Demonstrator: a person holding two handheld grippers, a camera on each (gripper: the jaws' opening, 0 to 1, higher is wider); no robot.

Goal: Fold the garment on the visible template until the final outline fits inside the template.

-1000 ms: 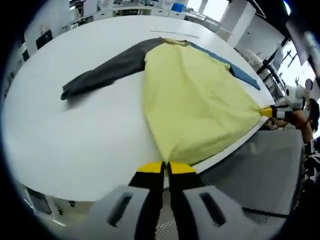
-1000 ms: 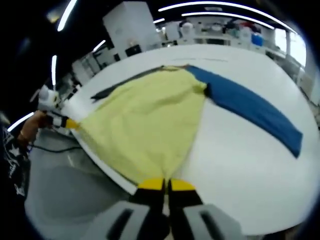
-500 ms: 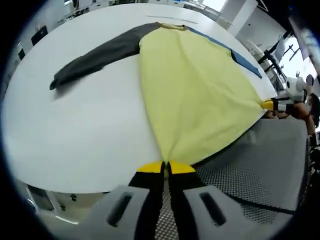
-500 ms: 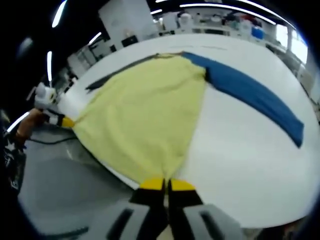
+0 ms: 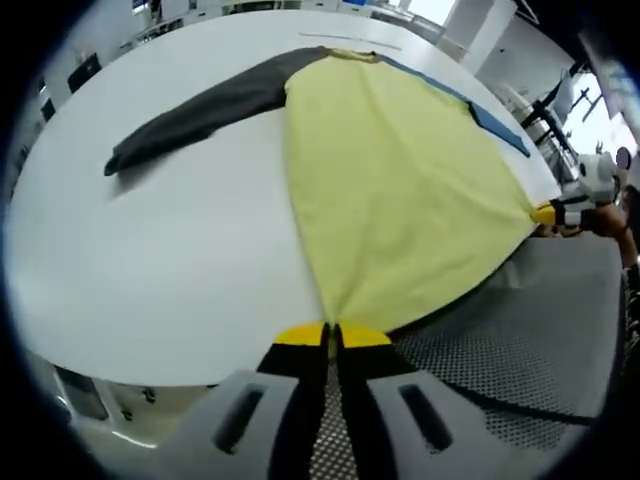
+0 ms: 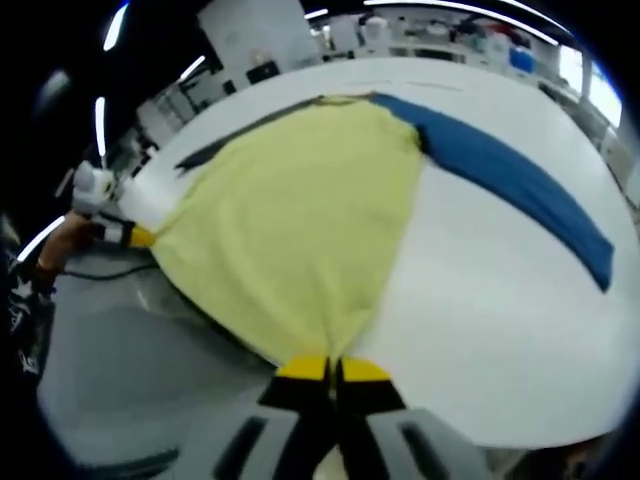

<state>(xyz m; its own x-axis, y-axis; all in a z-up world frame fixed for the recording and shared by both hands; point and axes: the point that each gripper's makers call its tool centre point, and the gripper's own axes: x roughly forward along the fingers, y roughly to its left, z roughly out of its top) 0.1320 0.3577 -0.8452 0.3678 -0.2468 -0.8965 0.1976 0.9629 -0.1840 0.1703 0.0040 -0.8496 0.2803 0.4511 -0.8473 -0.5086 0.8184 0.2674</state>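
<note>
**Q:** Where is the garment lying, and how are you gripping it?

**A:** In the left gripper view, your left gripper [image 5: 331, 336] is pinching one hem corner of the yellow garment [image 5: 400, 190] at 6 o'clock, jaws clamped together on the cloth. Your right gripper [image 5: 548, 213] is clenching the other hem corner at 3 o'clock. The hem is hanging stretched between them, just past the edge of the white table [image 5: 150, 270].

**Q:** What room is lying open, and what is standing nearby?

**A:** The grey sleeve [image 5: 190, 115] is reaching toward 10 o'clock, with bare tabletop below it. In the right gripper view, the blue sleeve [image 6: 520, 190] is running toward 3 o'clock, bare table beneath it too. A grey mesh surface [image 5: 500, 370] is sitting under the hem. Shelving [image 6: 450, 40] is standing behind the table at 12 o'clock.
</note>
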